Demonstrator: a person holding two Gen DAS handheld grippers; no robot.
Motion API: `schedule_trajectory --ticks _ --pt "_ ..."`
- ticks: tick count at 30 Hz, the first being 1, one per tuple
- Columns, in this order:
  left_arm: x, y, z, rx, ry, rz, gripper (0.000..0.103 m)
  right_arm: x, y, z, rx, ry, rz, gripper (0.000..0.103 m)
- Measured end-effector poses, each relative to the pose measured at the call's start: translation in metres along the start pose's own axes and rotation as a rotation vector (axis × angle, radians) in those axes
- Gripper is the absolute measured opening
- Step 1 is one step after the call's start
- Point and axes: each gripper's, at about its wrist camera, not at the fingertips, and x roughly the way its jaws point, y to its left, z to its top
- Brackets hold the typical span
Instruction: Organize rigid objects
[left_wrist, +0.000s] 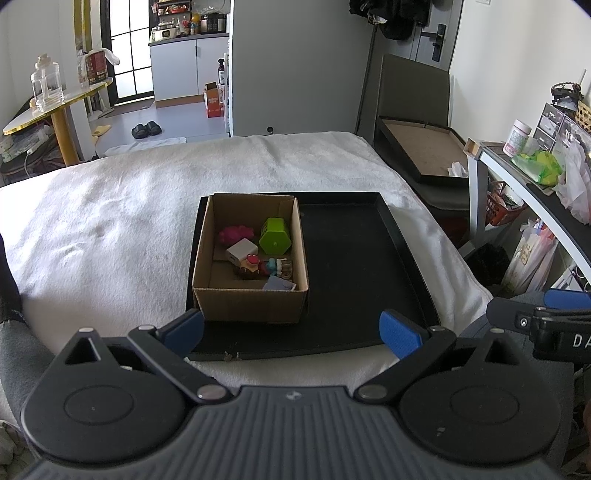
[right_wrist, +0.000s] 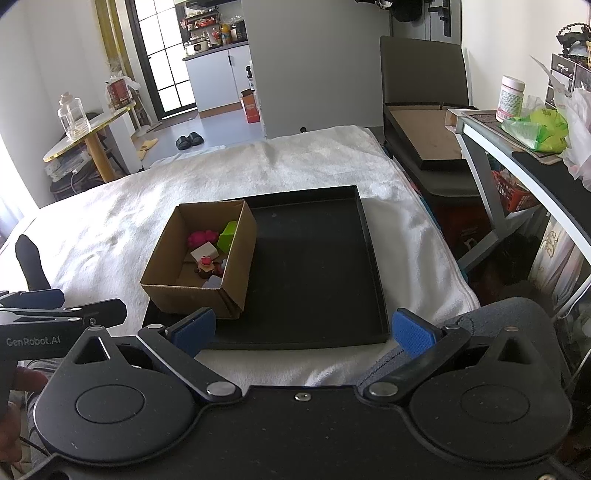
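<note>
At centre frame the cardboard box (left_wrist: 251, 258) sits in the black tray's (left_wrist: 354, 266) left half, toys corralled inside, so your left tool (left_wrist: 291, 332) and right tool (right_wrist: 303, 330) hang back, both spread apart, empty.

Both grippers hang low and level, side by side, pointing forward. The left gripper (left_wrist: 291, 334) has its jaws spread wide, blue pads (left_wrist: 400, 334) facing each other across an empty gap. The right gripper (right_wrist: 303, 332) matches it, jaws wide apart, nothing between its blue pads (right_wrist: 412, 338). Each one's fingers show at the edge of the other's view, so they sit close together.
</note>
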Motion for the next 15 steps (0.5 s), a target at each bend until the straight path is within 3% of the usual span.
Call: schedule_trajectory --ticks 15 --pt "-0.0001 0.001 -0.0014 0.005 0.001 0.001 0.101 -0.0004 0.0017 -0.0006 -0.005 -0.001 0.004 0.103"
